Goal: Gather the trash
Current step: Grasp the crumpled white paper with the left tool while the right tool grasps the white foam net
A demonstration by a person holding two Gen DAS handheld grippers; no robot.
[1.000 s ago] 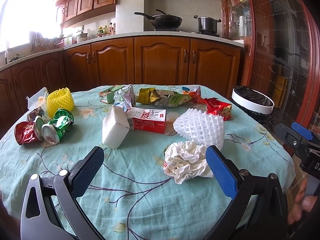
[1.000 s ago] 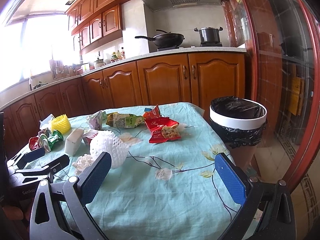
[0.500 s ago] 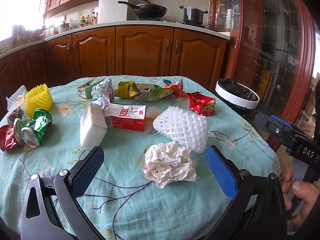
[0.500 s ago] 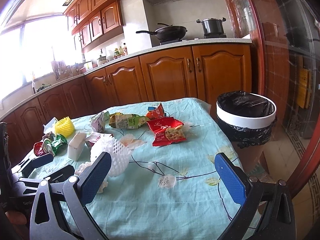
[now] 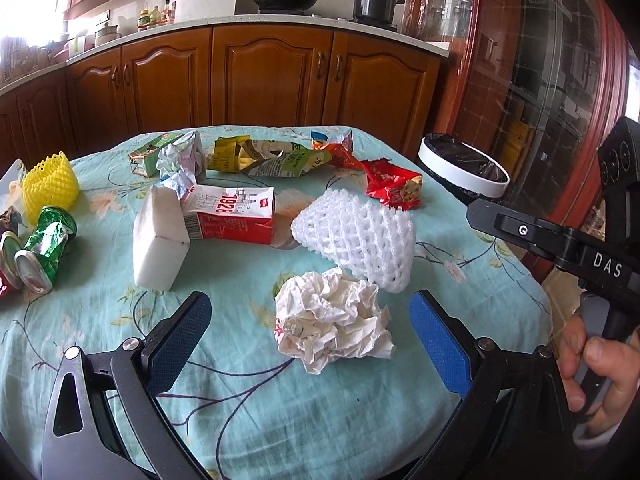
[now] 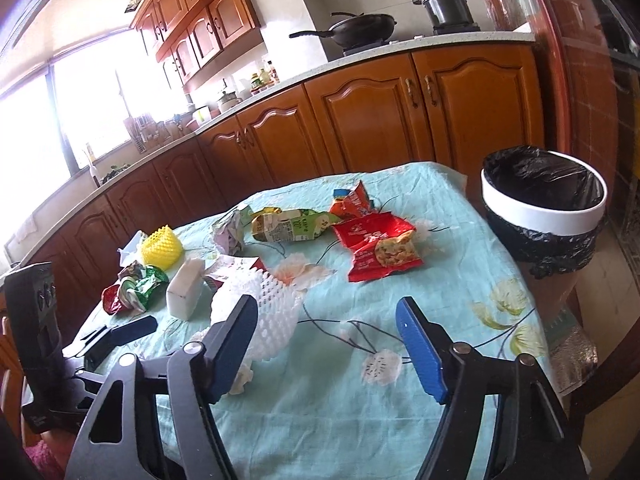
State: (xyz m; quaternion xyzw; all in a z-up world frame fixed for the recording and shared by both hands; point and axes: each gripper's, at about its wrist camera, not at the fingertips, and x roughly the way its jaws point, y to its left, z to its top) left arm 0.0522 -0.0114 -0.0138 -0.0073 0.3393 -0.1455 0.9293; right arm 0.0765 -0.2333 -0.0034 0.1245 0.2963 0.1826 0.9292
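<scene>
Progress: nothing collected yet, by the look | trash: crumpled paper [image 5: 334, 322], wrappers, cans all on table [image 5: 280, 420] | bin [image 6: 544, 204] beside table | left gripper [image 5: 310, 330] jaws apart, framing paper | right gripper [image 6: 326, 344] jaws apart, empty

Left gripper [image 5: 310, 320] has advanced, its open fingers now flanking the crumpled paper ball [image 5: 332, 326]. Right gripper [image 6: 326, 336] has narrowed its opening and tilted toward the table.

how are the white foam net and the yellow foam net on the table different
The white foam net lies on its side, flattened into a wedge, mid-table by the crumpled paper. The yellow foam net stands upright with its opening up, near the table's left edge, and looks smaller. Both are mesh fruit sleeves resting loose on the tablecloth.
</scene>
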